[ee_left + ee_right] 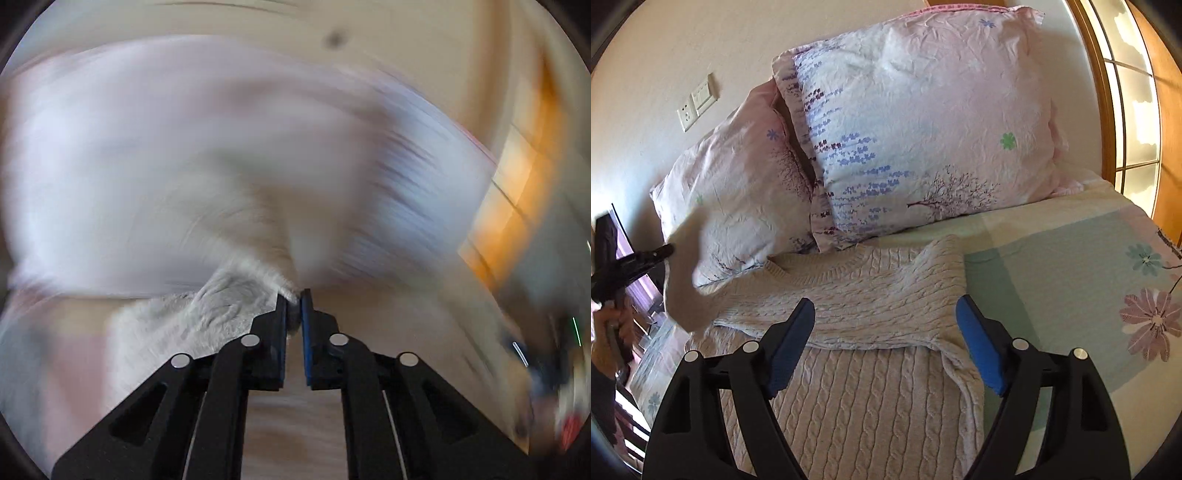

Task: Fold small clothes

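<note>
A cream cable-knit sweater [871,354] lies on the bed, its right sleeve [886,295] folded across the chest. My right gripper [886,339] is open and empty, just above the sweater's middle. My left gripper [294,306] is shut on the sweater's left sleeve [221,306], lifted off the bed; the left wrist view is badly motion-blurred. In the right wrist view the left gripper [665,253] shows at the far left, holding the blurred sleeve [687,266] up.
Two floral pillows [923,122] lean on the wall behind the sweater. The bed sheet [1071,266], green with flowers, lies to the right. A wall socket and switch [698,101] and an orange-framed window [1126,92] are beyond.
</note>
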